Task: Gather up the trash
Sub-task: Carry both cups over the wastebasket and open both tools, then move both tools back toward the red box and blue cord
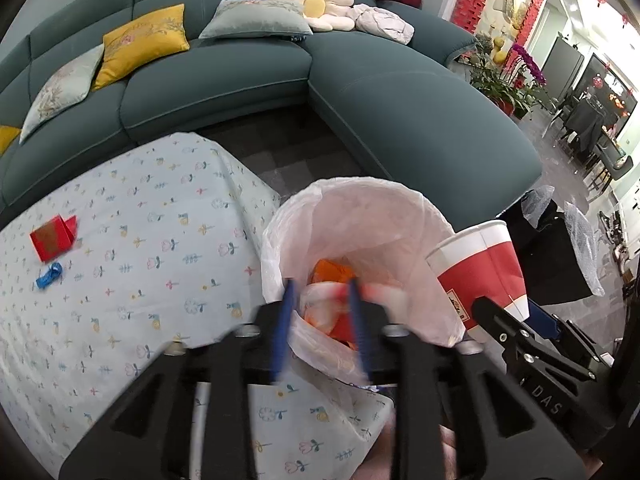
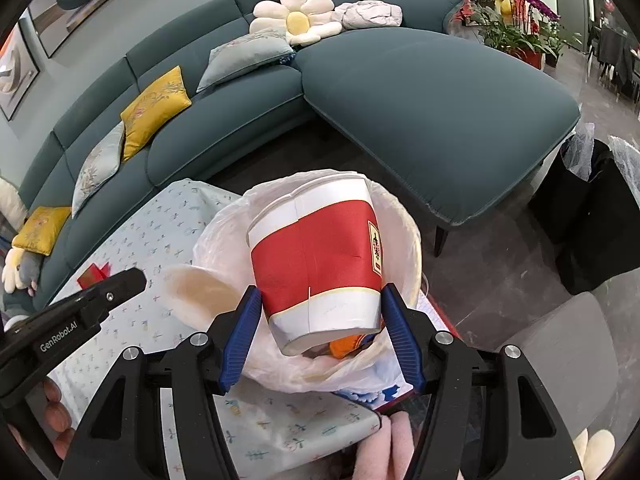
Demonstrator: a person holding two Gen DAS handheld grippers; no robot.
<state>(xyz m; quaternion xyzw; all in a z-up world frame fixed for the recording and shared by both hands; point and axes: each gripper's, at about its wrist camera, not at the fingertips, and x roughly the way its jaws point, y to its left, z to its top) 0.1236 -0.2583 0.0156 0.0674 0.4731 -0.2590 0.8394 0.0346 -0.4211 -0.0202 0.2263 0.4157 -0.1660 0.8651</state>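
While our right hand-held gripper (image 2: pixel 320 320) clamps the red-and-white paper cup (image 2: pixel 316 264) at its base, tilted over the lined trash bin (image 2: pixel 404 224), our left hand-held gripper (image 1: pixel 320 312) hangs partly open and empty above the bin's wrappers (image 1: pixel 332 276), beside the tabletop (image 1: pixel 120 280).

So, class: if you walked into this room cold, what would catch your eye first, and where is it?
First, the red and white paper cup, clamped between the blue pads of the right tool and tilted over the white-lined trash bin. Behind it, the big teal sofa curves across the room, with a flower-shaped cushion on its seat. On the floral tablecloth to the left lies a small red box.
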